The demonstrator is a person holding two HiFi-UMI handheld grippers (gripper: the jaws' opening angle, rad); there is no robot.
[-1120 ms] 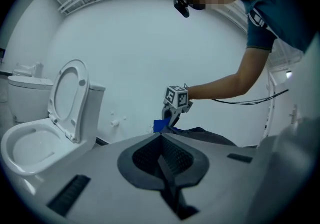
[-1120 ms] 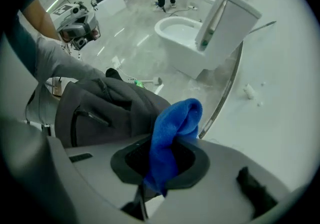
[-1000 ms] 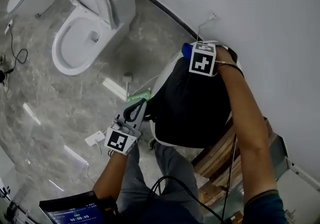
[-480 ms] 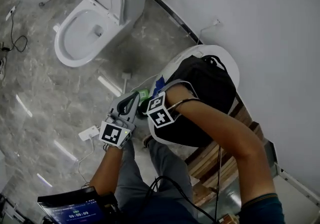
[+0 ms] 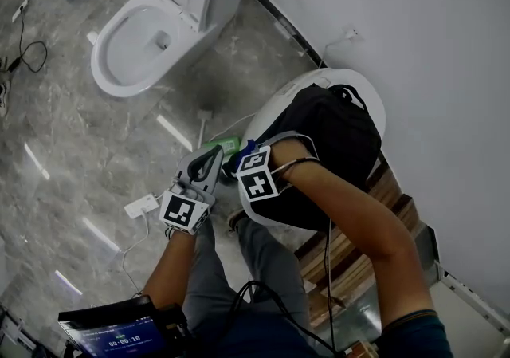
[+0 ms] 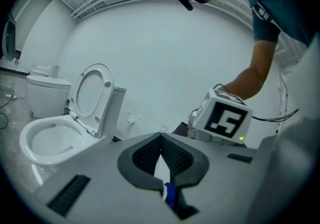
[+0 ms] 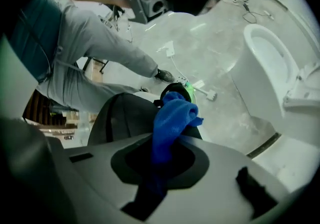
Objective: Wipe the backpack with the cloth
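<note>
we see a grey stone floor and an open toilet well apart from the work. near the wall a black backpack lies on a round white seat, and it covers most of the seat.

the left gripper hangs just beside the seat, off the backpack. its jaws are closed with the tips touching and nothing between them. the right gripper is clamped on a blue cloth, which sticks out past the jaw tips.

in the head view the cloth is at the edge of the backpack nearest the left gripper. we cannot tell if it touches the fabric or is only just beside it.

we judge the wiping is in progress. the backpack shows no wet marks or dirt, so we cannot say how much is done.
</note>
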